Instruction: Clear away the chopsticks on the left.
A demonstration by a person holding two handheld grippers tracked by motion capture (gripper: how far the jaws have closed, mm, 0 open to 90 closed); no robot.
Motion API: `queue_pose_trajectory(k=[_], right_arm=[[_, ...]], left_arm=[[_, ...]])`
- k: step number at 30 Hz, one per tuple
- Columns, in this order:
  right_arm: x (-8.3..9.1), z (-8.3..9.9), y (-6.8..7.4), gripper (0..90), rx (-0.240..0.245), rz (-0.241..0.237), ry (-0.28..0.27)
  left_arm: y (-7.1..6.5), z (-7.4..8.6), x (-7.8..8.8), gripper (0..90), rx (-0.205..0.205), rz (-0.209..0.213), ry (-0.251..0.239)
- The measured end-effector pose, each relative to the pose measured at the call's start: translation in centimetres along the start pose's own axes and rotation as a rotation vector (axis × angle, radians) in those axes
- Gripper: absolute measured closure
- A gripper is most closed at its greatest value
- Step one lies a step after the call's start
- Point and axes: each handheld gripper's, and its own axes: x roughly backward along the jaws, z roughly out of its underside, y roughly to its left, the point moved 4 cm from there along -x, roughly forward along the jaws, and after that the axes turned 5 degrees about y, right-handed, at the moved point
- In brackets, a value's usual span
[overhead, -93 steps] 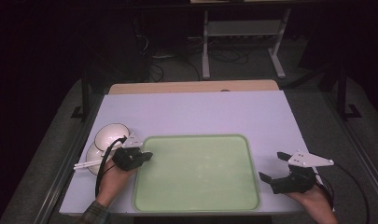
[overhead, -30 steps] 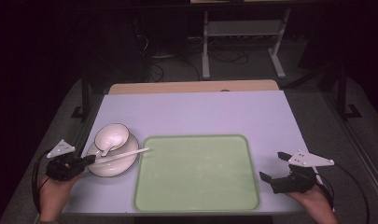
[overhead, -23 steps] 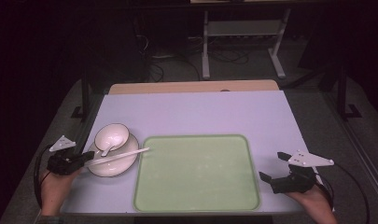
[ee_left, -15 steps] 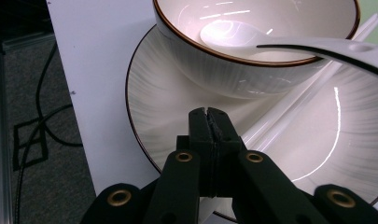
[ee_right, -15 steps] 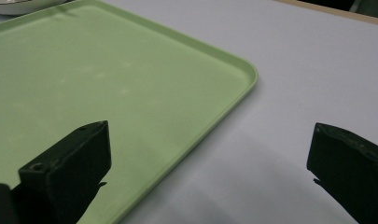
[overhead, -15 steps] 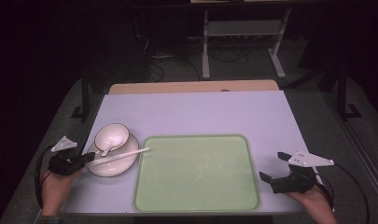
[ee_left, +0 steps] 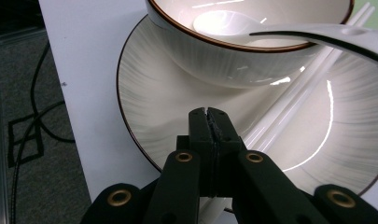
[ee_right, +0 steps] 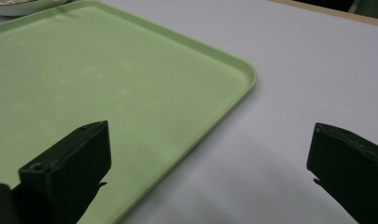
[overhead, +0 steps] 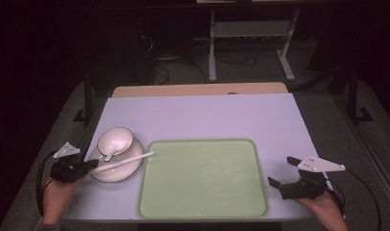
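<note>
The chopsticks (overhead: 119,164) are lying across the plate (overhead: 116,173) at the lower left of the high view, white pair running from the left claw (overhead: 89,165) up and rightwards, far tips reaching just over the near-left corner of the green tray (overhead: 204,178). In the left gripper view the chopsticks (ee_left: 294,98) are running diagonally from the claw tips toward the upper right, resting on the plate (ee_left: 177,107) and passing under the bowl's side. The left claw (ee_left: 209,112) is sitting with its jaws pressed together at the plate's near edge; the sticks' near ends seem to be passing just beside/under the jaws, & whether they're pinched can't be told. The bowl (overhead: 115,141) is sitting on the plate's far-left part w/ a white spoon (overhead: 110,153) inside, its handle leaning over the rim; in the left gripper view the bowl (ee_left: 242,51) is taking up the top, spoon (ee_left: 326,37) handle crossing at upper right. The plate is resting on the pale worktop (overhead: 202,118), just left of the tray, approx. touching its edge. The right claw (overhead: 285,174) is hovering at the lower right of the high view, off the tray's right edge, jaws wide apart w/ nothing between. In the right gripper view that claw (ee_right: 210,177) is facing the tray (ee_right: 107,93) corner and bare worktop (ee_right: 294,70).
</note>
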Motion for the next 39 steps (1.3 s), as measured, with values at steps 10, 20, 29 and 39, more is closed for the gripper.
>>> queue_pose_trajectory(k=[10, 20, 29, 39], right_arm=[[0.1, 0.0, 0.0, 0.0, -0.001, -0.001, -0.002], [0.1, 0.0, -0.1, 0.0, -0.005, -0.004, -0.009], [0.1, -0.1, 0.0, 0.0, -0.005, -0.009, -0.012], [0.1, 0.0, -0.1, 0.0, -0.006, -0.008, -0.011]], left_arm=[[-0.7, 0.3, 0.2, 89.1, -0.012, 0.018, 0.011], [-1.0, 0.0, 0.7, 80.7, -0.014, 0.040, -0.020], [-2.6, -0.7, 0.8, 60.6, -0.127, 0.134, -0.017], [-3.2, -0.3, -0.7, 58.3, -0.186, 0.145, 0.049]])
